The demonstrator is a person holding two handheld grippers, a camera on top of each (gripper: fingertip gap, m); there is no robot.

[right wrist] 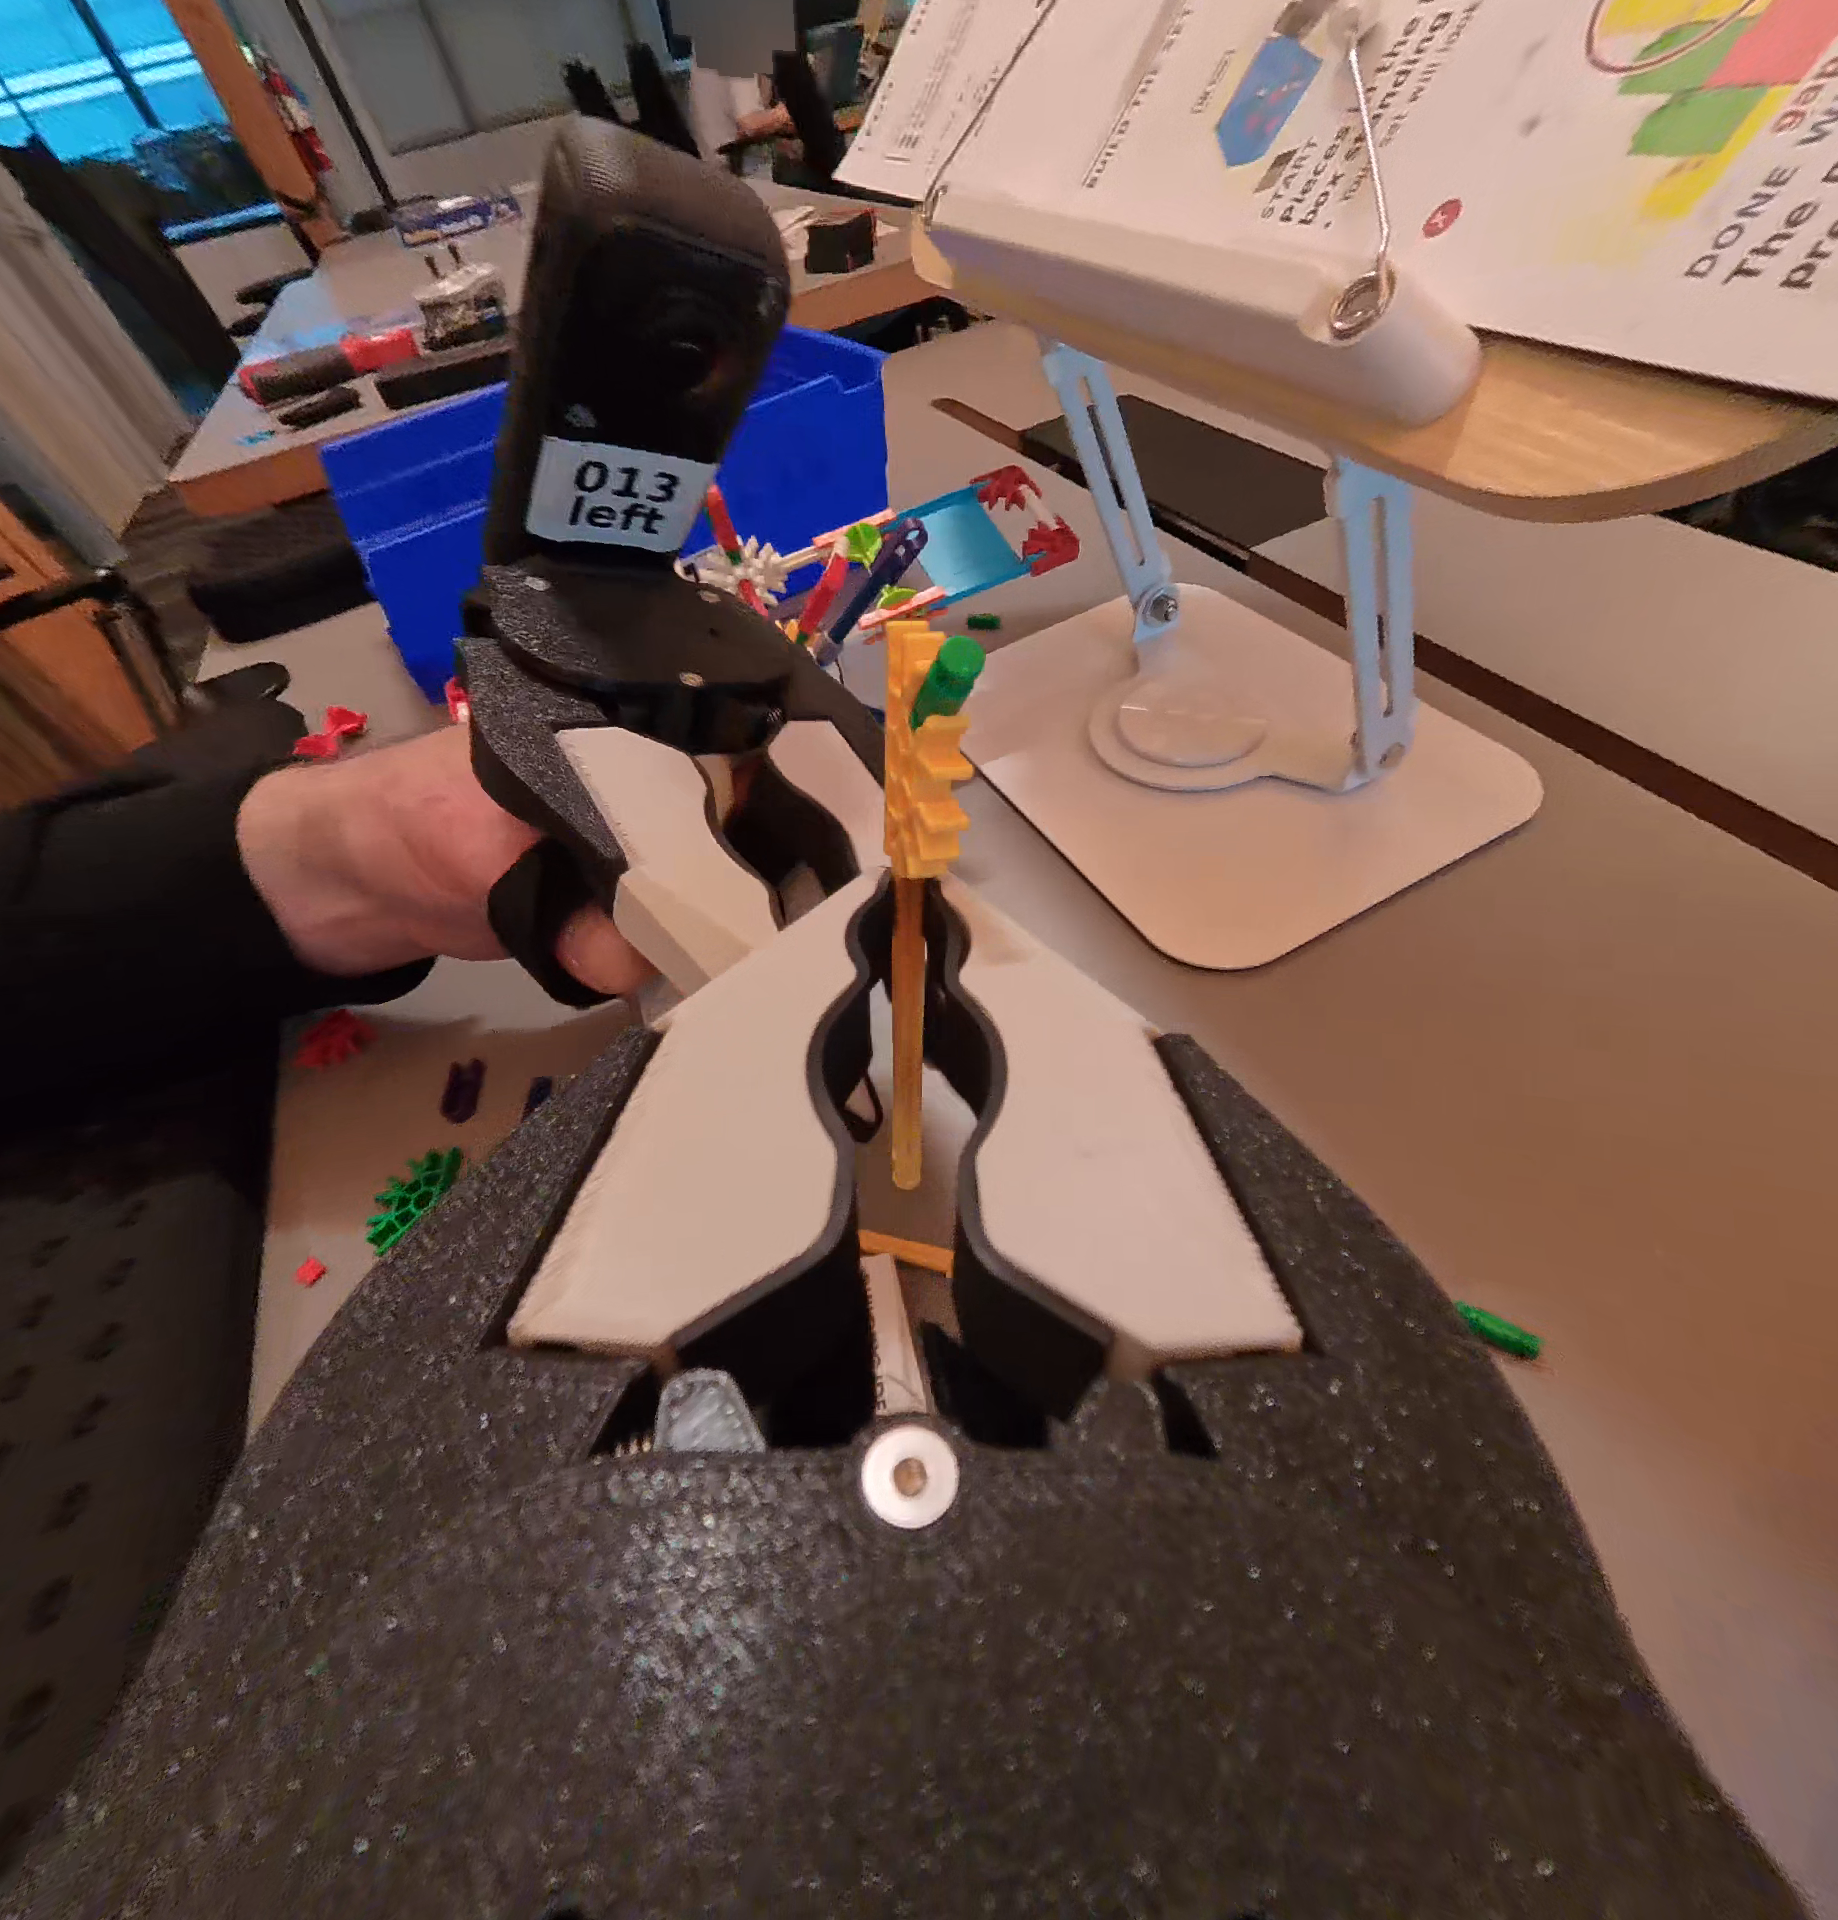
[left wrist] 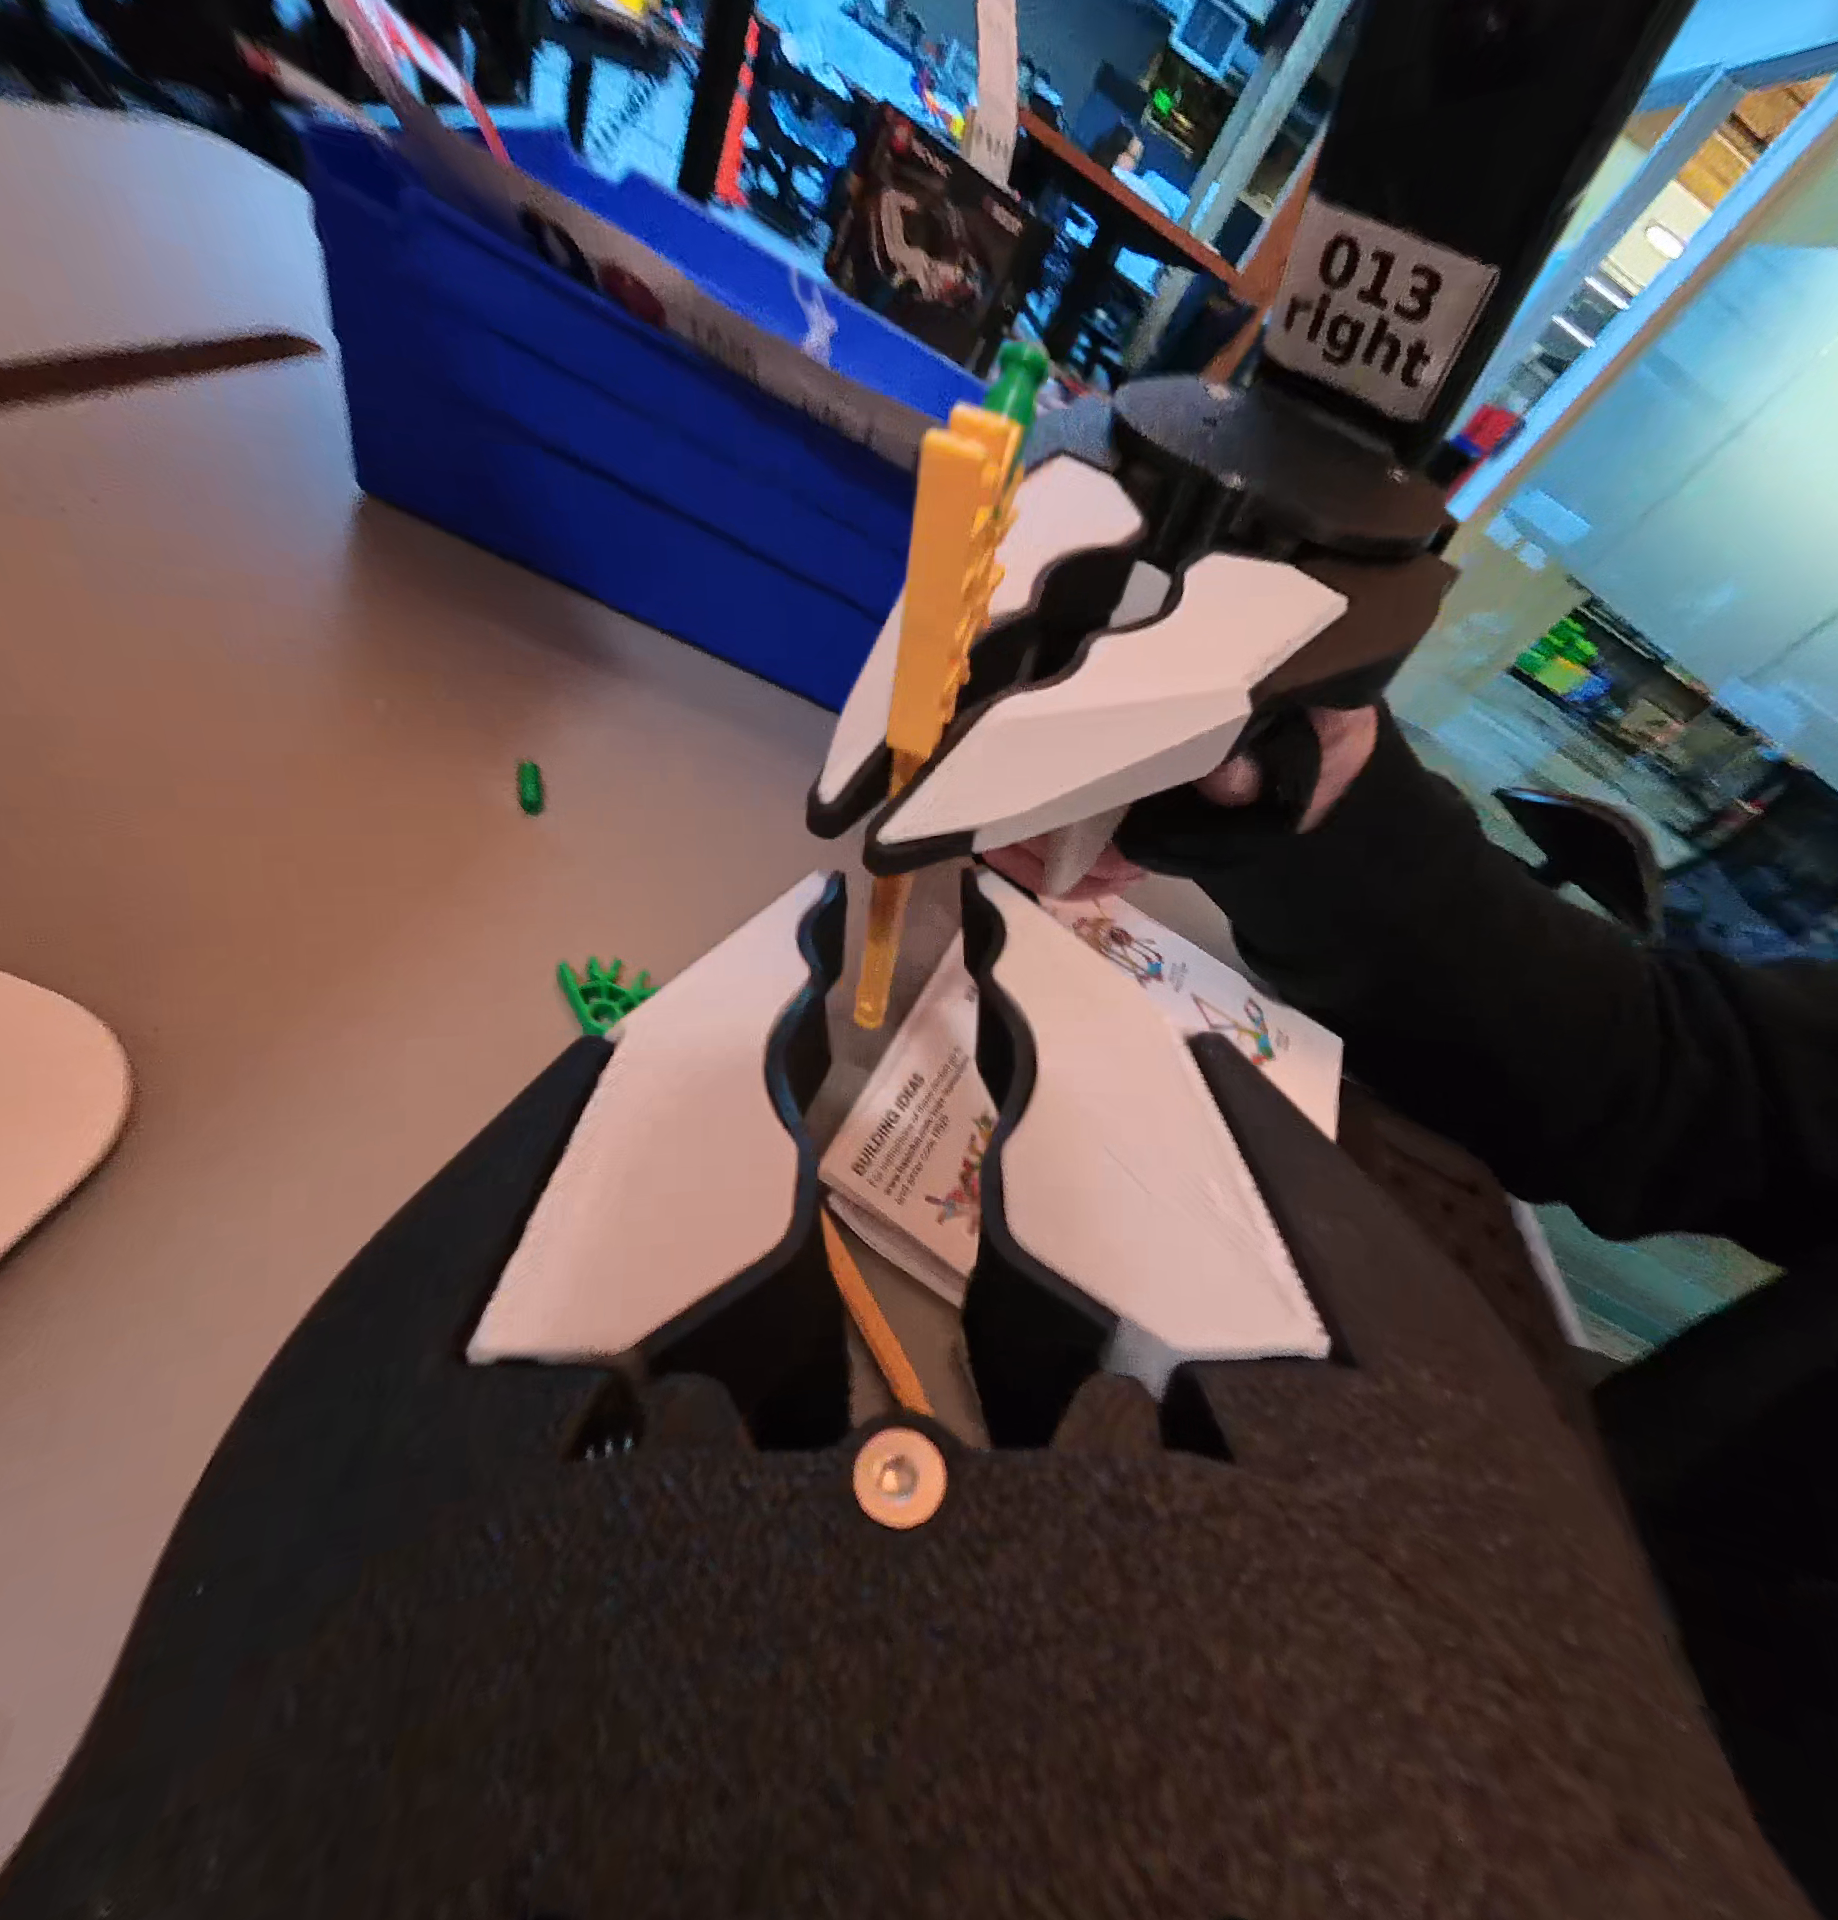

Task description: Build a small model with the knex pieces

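Note:
My right gripper [right wrist: 915, 883] is shut on a thin yellow rod [right wrist: 907, 1039] and holds it upright above the table. A stack of yellow toothed connectors [right wrist: 925, 769] and a short green rod [right wrist: 951, 675] sit on the rod's upper end. In the left wrist view the right gripper [left wrist: 853, 831] comes in from the upper right with the yellow piece [left wrist: 946, 582]. The rod's lower end [left wrist: 879, 966] hangs between the tips of my left gripper [left wrist: 902, 894], which is open and not touching it. The left gripper also shows in the right wrist view [right wrist: 780, 894], held by a bare hand.
A blue bin [left wrist: 624, 488] stands behind. A printed booklet [left wrist: 925, 1153] and an orange rod [left wrist: 873, 1320] lie under the left gripper. Green pieces [left wrist: 603, 992] are scattered on the table. A colourful built model [right wrist: 894, 561] and a white document stand [right wrist: 1310, 831] are at the right. Across from one pair of fingers to the other is roughly 4 centimetres. The colourful built model [right wrist: 894, 561] is about equally far from each gripper, around 20 centimetres.

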